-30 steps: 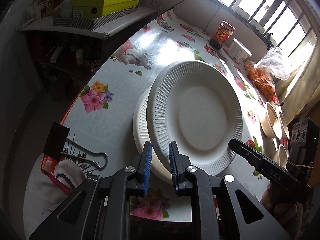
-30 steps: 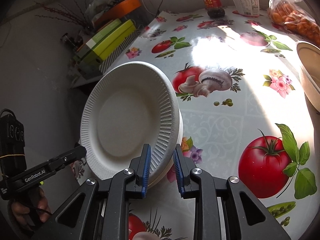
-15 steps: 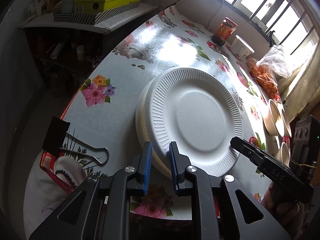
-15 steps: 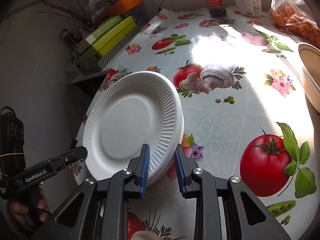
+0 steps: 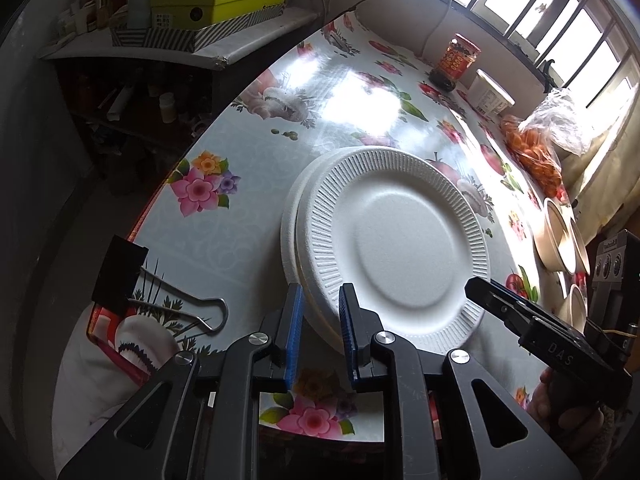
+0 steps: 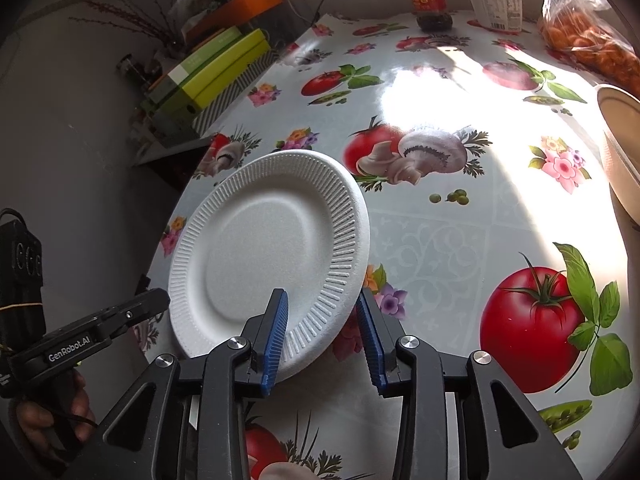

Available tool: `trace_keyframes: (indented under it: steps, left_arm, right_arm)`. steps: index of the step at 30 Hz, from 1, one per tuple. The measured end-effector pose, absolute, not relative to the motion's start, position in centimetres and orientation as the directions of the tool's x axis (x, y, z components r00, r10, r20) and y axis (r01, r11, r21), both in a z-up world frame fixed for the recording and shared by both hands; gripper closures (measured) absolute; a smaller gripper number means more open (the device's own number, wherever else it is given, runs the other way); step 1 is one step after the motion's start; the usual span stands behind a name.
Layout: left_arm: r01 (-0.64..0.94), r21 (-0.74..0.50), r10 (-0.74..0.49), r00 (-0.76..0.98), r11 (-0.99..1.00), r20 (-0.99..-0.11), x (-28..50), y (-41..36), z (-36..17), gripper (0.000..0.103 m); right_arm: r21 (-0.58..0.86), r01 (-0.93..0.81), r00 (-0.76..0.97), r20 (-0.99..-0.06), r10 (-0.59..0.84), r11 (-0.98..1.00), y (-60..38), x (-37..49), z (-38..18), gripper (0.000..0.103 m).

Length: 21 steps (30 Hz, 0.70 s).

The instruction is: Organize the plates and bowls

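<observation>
A white ribbed foam plate (image 5: 396,248) lies on top of another white plate (image 5: 290,232) on the flowered tablecloth; the top plate also shows in the right wrist view (image 6: 264,256). My left gripper (image 5: 320,320) has its jaws a little apart around the near rims of the stack. My right gripper (image 6: 322,332) is open, its jaws standing either side of the top plate's rim without pinching it. Beige bowls (image 5: 560,240) stand at the right of the table, and one bowl's edge (image 6: 620,148) shows in the right wrist view.
A black binder clip (image 5: 132,280) lies at the table's near left edge. A red-labelled jar (image 5: 456,60), a white tub (image 5: 490,98) and a bag of orange fruit (image 5: 536,152) stand at the far side. Green boxes (image 5: 216,0) sit on a shelf beyond the table.
The top plate has come down from a tilt to lie flat on the lower plate. My right gripper's jaws have opened off its rim, and the left jaws have widened a little.
</observation>
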<state>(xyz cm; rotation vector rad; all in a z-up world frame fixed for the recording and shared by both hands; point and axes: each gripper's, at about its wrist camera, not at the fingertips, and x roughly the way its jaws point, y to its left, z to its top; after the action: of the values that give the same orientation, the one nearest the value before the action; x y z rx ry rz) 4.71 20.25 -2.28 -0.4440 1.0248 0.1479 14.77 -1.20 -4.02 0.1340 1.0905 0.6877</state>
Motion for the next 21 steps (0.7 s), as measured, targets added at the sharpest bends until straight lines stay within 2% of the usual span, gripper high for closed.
trace_keyframes:
  steps: [7,10,12,21]
  left_arm:
    - [-0.323,-0.286,-0.085,0.516,0.902,-0.852,4.7,20.2,-2.3,0.083]
    - [-0.322,-0.285,-0.085,0.518,0.903,-0.851,4.7,20.2,-2.3,0.078]
    - [-0.321,-0.285,-0.086,0.515,0.903,-0.853,4.7,20.1,-2.4,0.075]
    - [-0.316,-0.266,-0.073,0.51,0.911,-0.857,4.8,19.7,-2.5,0.075]
  right_arm:
    - [0.399,-0.439,0.314,-0.772,0.553,0.805,-1.6,14.6,-3.7,0.057]
    - [0.392,-0.432,0.342,-0.762,0.55,0.812,-2.0,14.6,-3.3,0.055]
    - [0.391,-0.437,0.351,-0.755,0.554,0.81,-2.1,14.5,-3.2,0.054]
    - [0.383,-0.482,0.347,-0.742,0.573,0.788,-1.3,13.9,-2.8,0.054]
